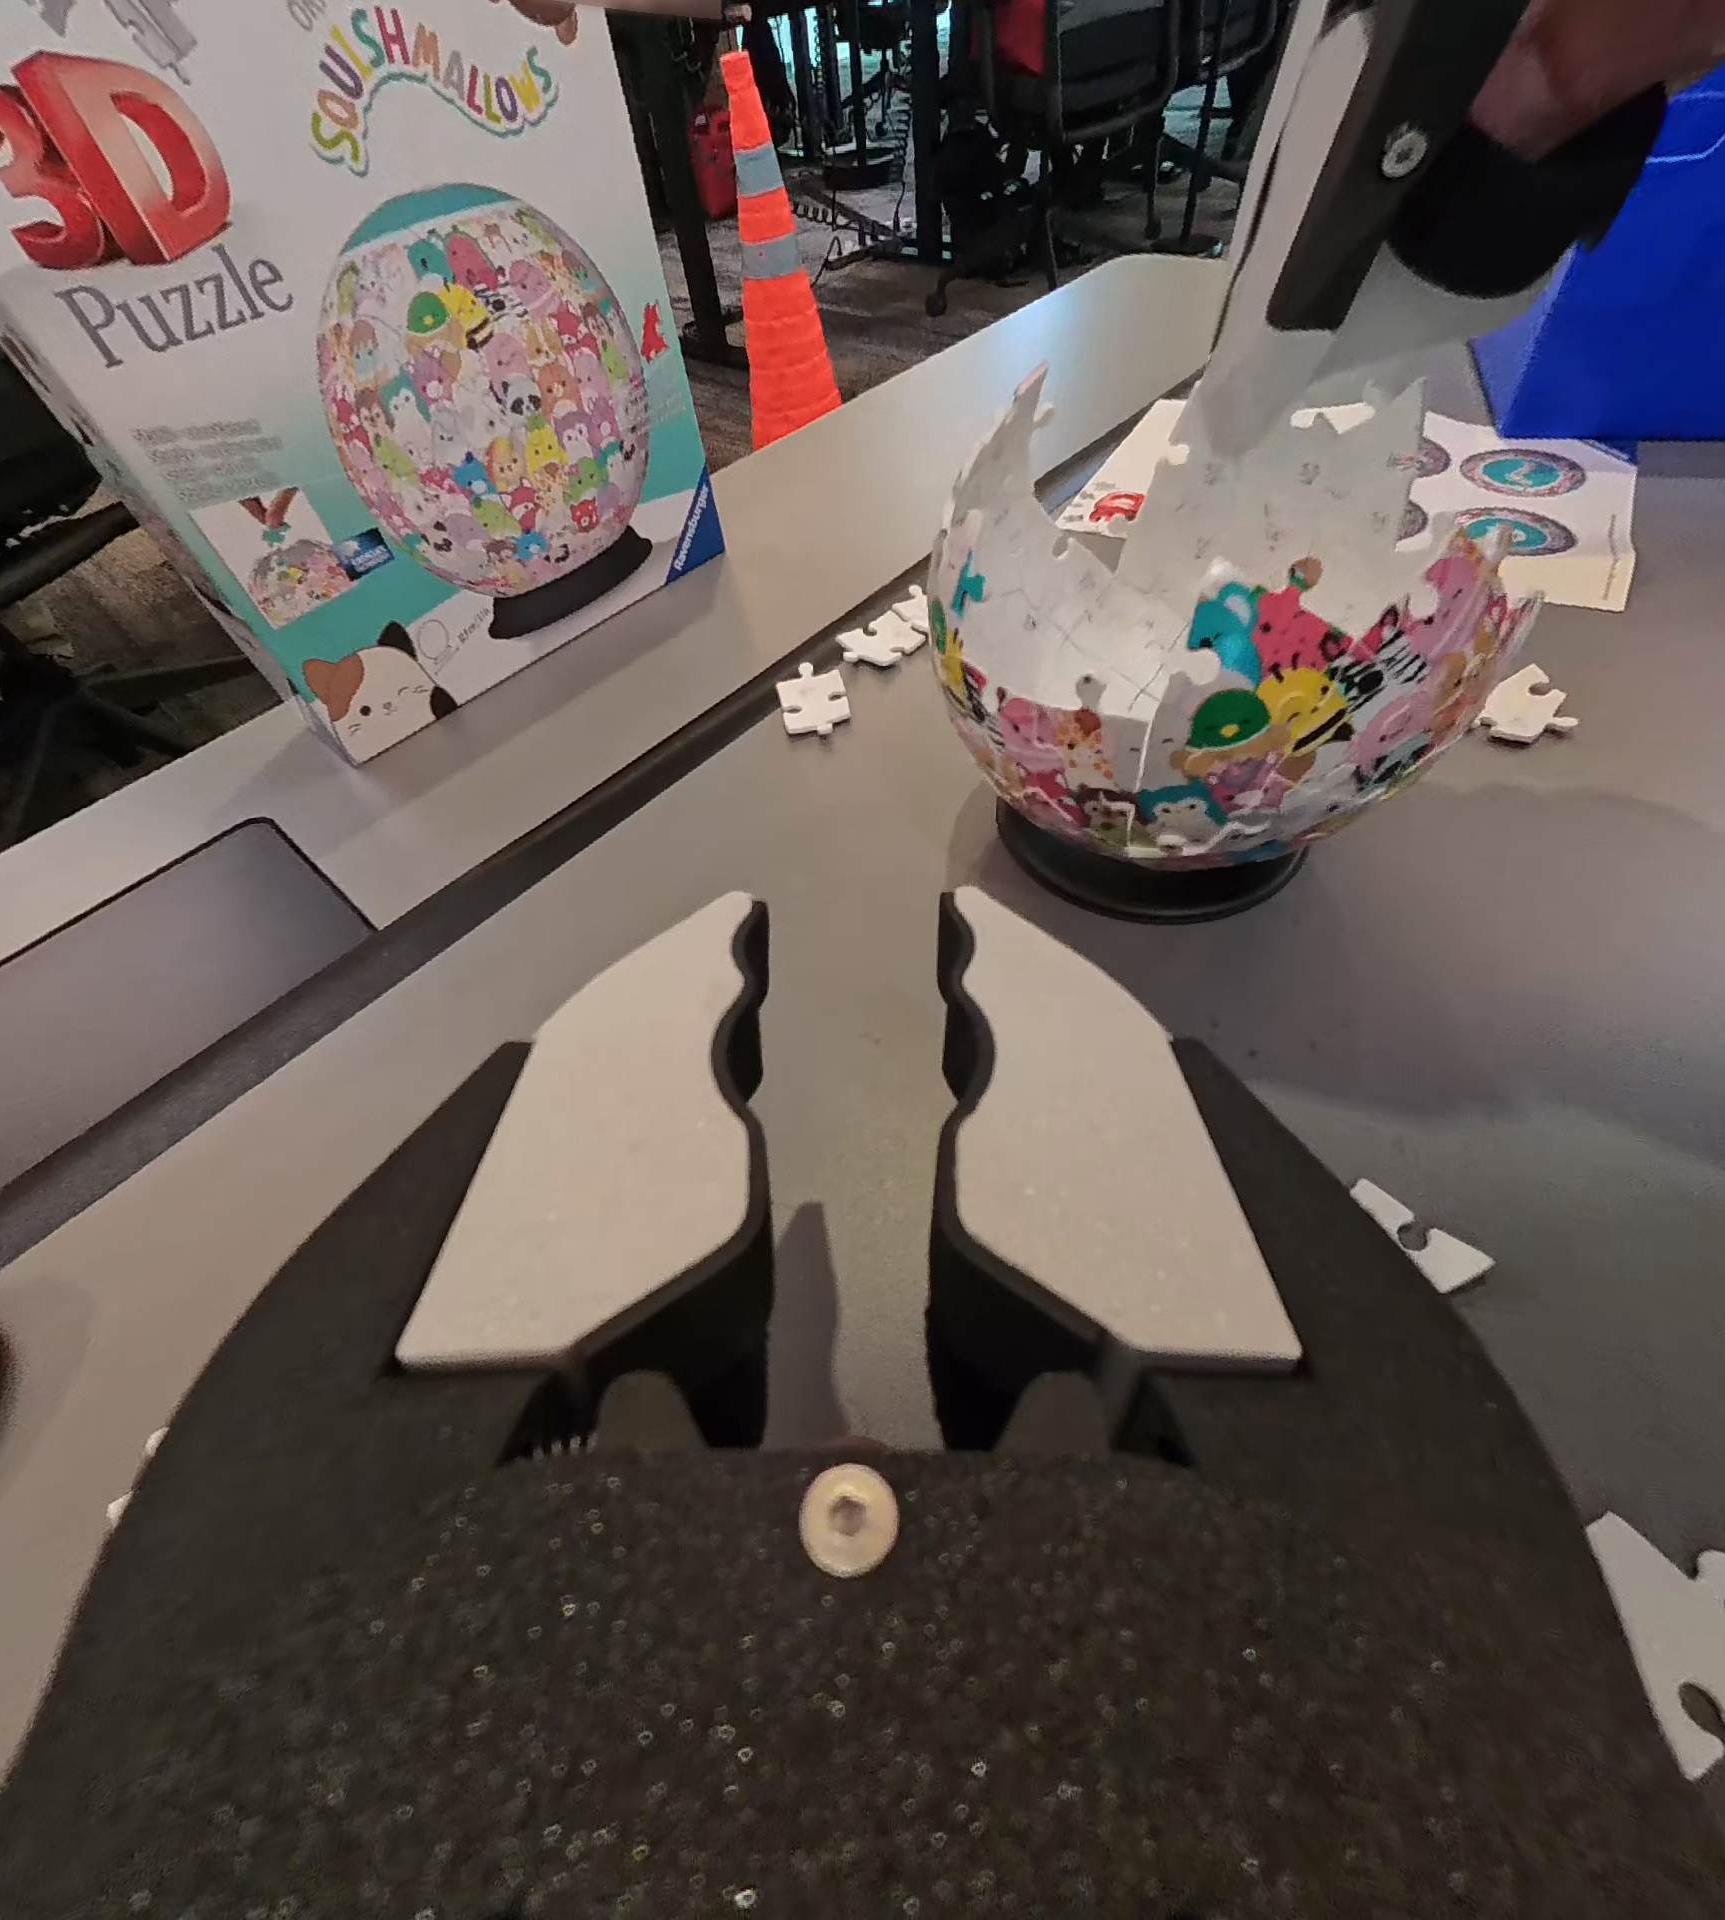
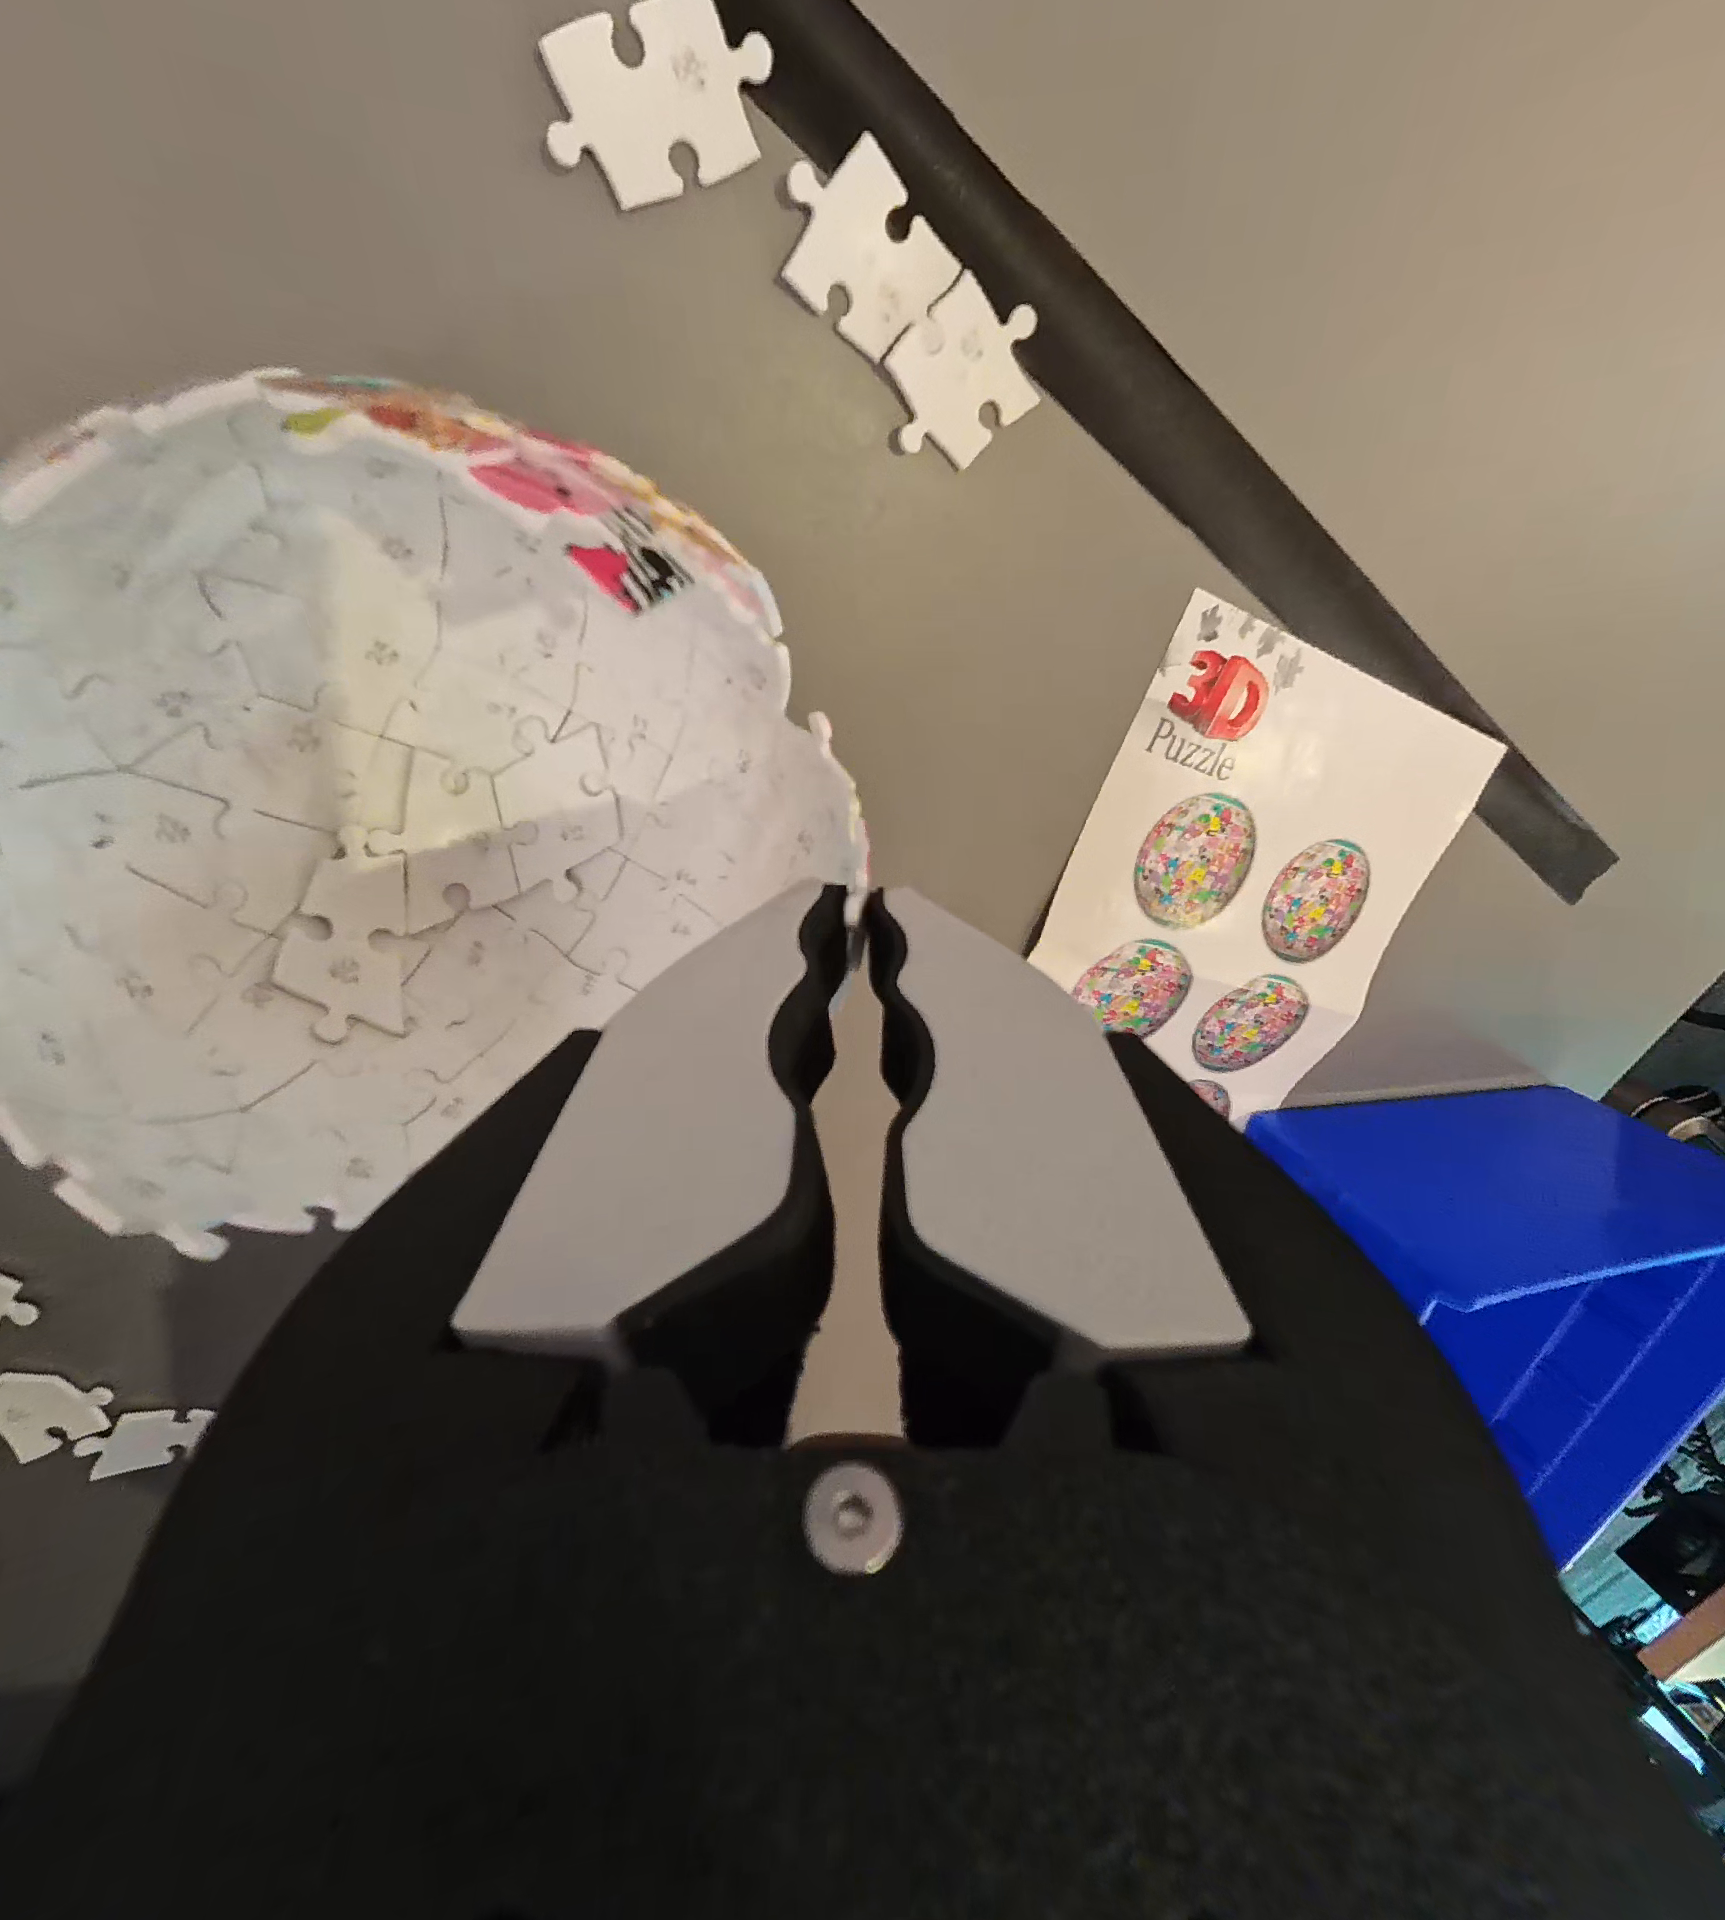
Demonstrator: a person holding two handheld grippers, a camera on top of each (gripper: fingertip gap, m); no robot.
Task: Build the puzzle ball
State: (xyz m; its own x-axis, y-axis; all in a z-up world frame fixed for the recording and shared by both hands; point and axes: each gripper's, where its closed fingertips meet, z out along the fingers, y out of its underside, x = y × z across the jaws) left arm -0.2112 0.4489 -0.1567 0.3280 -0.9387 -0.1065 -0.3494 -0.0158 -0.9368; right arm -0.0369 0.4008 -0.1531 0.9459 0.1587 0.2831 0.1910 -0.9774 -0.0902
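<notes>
The half-built puzzle ball (image 1: pixel 1222 665) is seated on a black stand (image 1: pixel 1149 883), opening upward. Its rim is pinched by the right gripper (image 2: pixel 856 914). The left gripper (image 1: pixel 853 925) is held with jaws spread. Printed writing is carried by the box (image 1: pixel 318 343).

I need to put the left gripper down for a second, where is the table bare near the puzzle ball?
Bare table lies between the left gripper and the puzzle ball on its black stand. Another free patch separates ball and puzzle box. Crowded: loose white pieces left of the ball, more by the gripper's right, and the right gripper at the ball's rim.
</notes>
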